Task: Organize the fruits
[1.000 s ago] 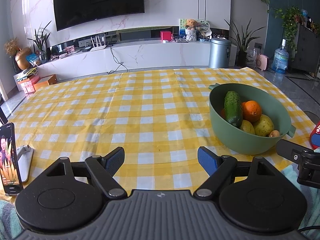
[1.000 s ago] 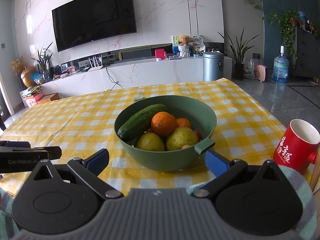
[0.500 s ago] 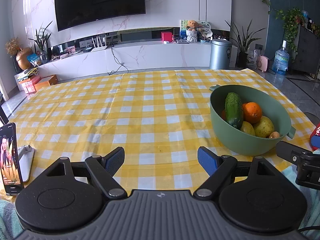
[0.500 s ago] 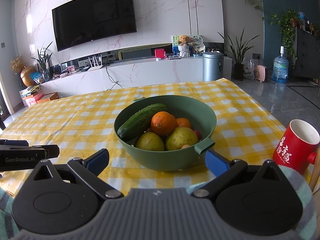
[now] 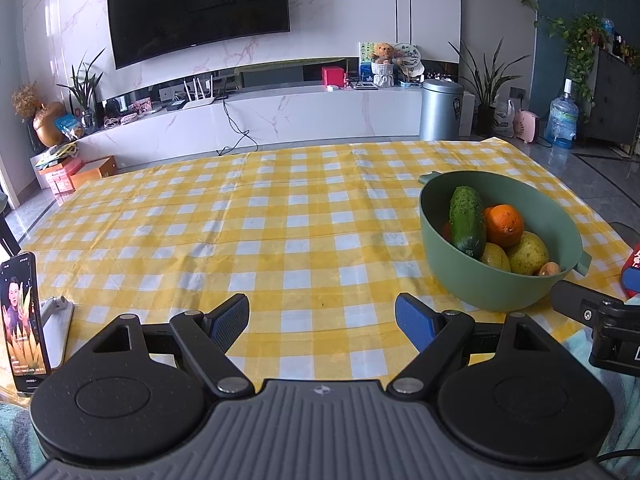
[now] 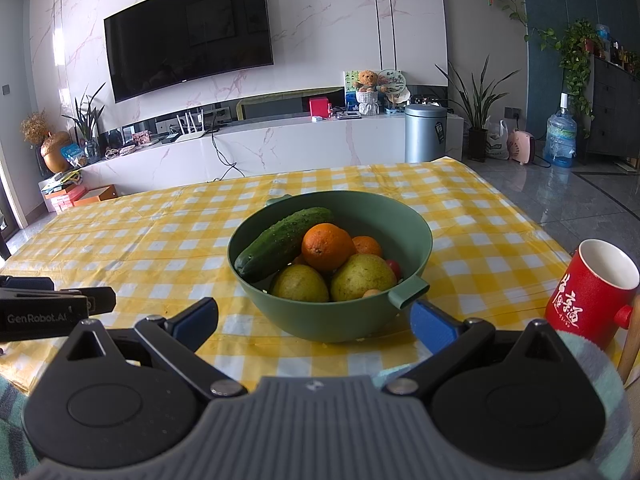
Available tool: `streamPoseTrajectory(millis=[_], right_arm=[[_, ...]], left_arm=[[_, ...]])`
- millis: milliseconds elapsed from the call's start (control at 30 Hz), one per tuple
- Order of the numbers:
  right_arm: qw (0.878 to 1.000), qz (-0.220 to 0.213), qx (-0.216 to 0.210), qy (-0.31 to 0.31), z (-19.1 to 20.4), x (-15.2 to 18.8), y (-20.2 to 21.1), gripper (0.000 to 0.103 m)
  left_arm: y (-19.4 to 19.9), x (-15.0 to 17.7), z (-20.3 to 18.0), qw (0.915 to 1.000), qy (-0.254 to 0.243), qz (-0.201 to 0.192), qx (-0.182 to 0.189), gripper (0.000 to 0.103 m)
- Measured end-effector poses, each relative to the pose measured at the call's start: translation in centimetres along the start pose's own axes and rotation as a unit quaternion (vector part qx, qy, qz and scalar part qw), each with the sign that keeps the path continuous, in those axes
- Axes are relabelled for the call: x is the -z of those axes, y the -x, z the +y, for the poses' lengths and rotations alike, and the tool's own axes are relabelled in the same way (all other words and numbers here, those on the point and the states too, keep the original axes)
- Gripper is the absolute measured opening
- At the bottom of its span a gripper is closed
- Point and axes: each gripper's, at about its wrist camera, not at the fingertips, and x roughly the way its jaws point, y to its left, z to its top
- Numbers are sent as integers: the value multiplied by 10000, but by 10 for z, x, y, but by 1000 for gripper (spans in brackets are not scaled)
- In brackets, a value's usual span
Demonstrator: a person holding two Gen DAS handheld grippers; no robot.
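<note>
- Left of the green bowl (image 5: 496, 288), the desk (image 5: 280, 216) lies bare across its checked cloth.
- Far left of the bowl, a propped phone (image 5: 22, 320) blocks the near edge.
- Right of the bowl stands a red mug (image 6: 592, 292), apart from it.

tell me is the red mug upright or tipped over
Upright. The red mug stands on its base beside the green bowl, leaning only from lens distortion, its white inside open to the top. Whether it holds anything cannot be told.
</note>
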Motion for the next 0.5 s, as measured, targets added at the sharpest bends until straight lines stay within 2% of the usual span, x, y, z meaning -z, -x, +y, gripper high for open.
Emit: streamPoseTrajectory(millis=[500], right_arm=[[10000,12,14,16,-1,0,0,99]], left_arm=[[0,1,-1,10000,-33,-34,16,97]])
